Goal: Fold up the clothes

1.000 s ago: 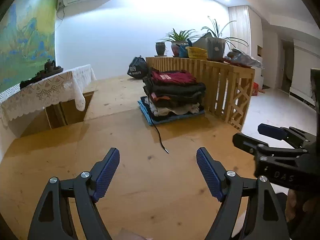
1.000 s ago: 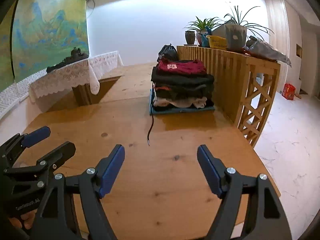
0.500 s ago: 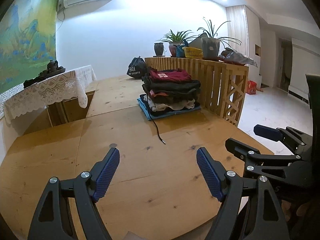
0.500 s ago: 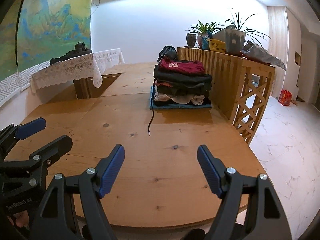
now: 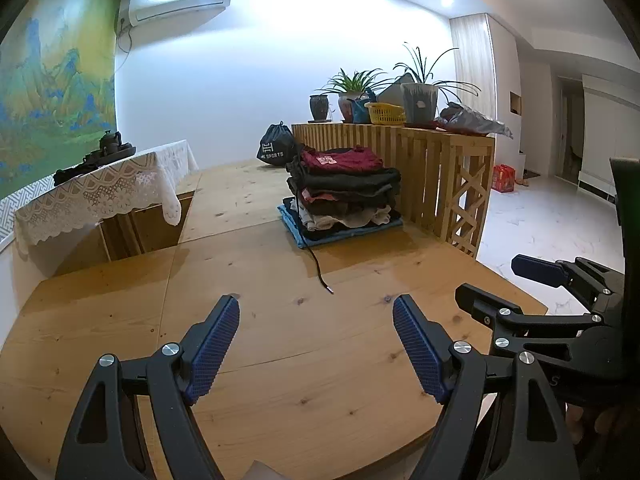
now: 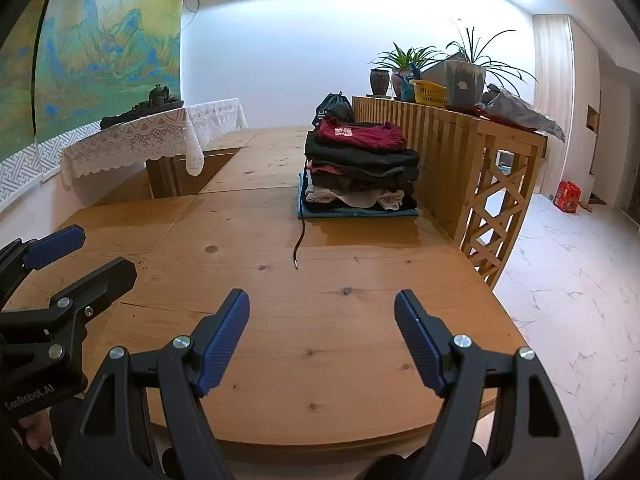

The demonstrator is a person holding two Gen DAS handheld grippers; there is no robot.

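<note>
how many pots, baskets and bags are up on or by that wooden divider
pots: 4 (dark vase, reddish pot, blue pot, grey planter)
yellow basket: 1
black sports bag: 1
total: 6

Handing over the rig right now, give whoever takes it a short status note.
Left gripper: open, empty, above the near table edge.
Right gripper: open, empty, beside it.
Stack of folded clothes, dark red shirt on top, sits at the far side of the wooden table against the slatted wooden divider; a black cord trails out of it.
Done: that stack.
Left: no unfolded garment is in view; find one first.
</note>
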